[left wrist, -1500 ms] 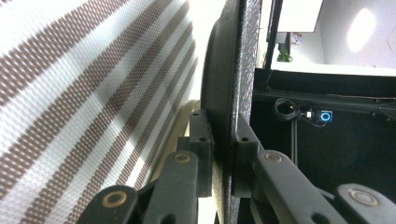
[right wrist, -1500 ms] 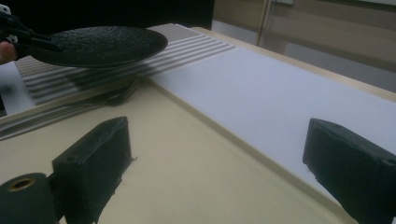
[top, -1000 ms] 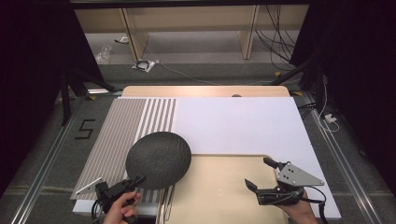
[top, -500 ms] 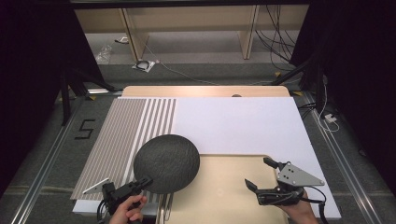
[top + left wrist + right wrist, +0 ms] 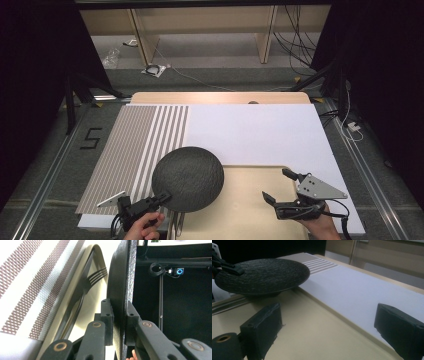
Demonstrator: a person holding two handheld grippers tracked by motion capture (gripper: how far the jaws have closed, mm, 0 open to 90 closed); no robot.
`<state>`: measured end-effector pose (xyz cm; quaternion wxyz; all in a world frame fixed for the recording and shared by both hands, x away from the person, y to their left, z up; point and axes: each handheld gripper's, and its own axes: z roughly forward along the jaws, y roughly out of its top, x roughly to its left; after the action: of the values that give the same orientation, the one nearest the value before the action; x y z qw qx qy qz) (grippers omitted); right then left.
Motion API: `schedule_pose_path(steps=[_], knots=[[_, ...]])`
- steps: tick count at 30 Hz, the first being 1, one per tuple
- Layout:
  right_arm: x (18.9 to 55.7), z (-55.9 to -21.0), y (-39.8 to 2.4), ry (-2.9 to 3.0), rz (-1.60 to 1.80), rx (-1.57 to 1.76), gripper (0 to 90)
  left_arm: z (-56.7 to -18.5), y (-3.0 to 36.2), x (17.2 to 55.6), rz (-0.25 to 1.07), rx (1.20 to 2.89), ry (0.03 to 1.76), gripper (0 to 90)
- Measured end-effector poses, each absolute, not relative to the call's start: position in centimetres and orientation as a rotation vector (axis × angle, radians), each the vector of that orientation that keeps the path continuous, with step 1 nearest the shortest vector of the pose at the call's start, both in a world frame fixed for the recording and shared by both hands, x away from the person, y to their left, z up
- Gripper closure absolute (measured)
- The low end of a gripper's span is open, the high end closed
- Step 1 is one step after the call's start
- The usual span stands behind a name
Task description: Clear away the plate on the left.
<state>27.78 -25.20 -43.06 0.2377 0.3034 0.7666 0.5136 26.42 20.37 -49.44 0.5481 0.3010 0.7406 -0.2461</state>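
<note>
The black plate, stiff, rough and likely heavy, hung over the tray's left edge, rim pinched in my left gripper; my right gripper gaped empty.

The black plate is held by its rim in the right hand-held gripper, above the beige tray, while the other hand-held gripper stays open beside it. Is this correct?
Not quite. It is the left hand-held gripper that clamps the rim of the black plate, as the high view shows. The right hand-held gripper is the open one, with nothing between its jaws. The plate does hang above the beige tray.
</note>
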Motion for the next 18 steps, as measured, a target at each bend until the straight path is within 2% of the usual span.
schedule_pose_path(steps=[18], knots=[[27.8,-43.1,-25.2,2.099,1.409,0.831,8.7,-49.4,17.9,26.8,-0.641,0.812,1.732,81.2]])
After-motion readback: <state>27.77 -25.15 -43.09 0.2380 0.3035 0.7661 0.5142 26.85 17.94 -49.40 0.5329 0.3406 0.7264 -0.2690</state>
